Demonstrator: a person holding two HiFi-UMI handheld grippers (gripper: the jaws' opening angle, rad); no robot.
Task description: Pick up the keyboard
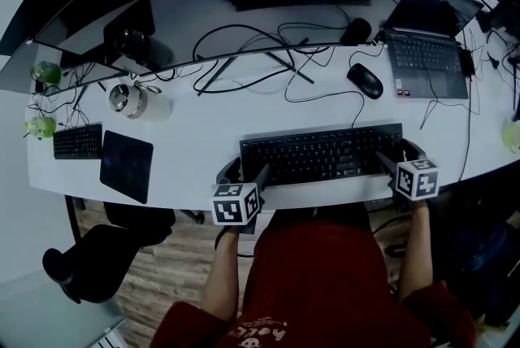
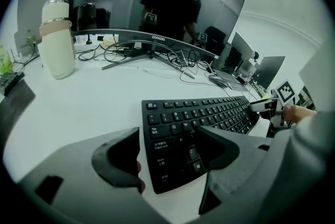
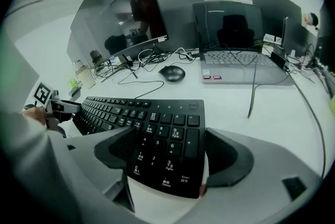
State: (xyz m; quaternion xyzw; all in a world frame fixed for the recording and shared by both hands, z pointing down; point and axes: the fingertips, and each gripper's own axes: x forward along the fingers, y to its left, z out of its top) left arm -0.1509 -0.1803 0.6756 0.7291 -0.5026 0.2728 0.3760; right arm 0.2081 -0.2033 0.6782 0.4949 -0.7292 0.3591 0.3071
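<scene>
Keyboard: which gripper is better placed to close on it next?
Right, narrowly. The right gripper is open with the keyboard's whole number-pad end between its jaws. The left gripper is open too, but only a narrower strip of the left end lies between its jaws. Probably both will lift together.

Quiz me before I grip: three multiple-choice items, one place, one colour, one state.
1. Relative to the keyboard, the mouse lies:
A. before its left end
B. behind its right half
C. on its keys
2. The bottle is:
A. red
B. black
C. white
3. The left gripper and right gripper are:
A. open, astride the keyboard ends
B. shut on it
C. shut, clear of it
B: the head view shows it beyond the right-hand keys.
C: it shows white in the left gripper view.
A: both gripper views show jaws spread round an end.
</scene>
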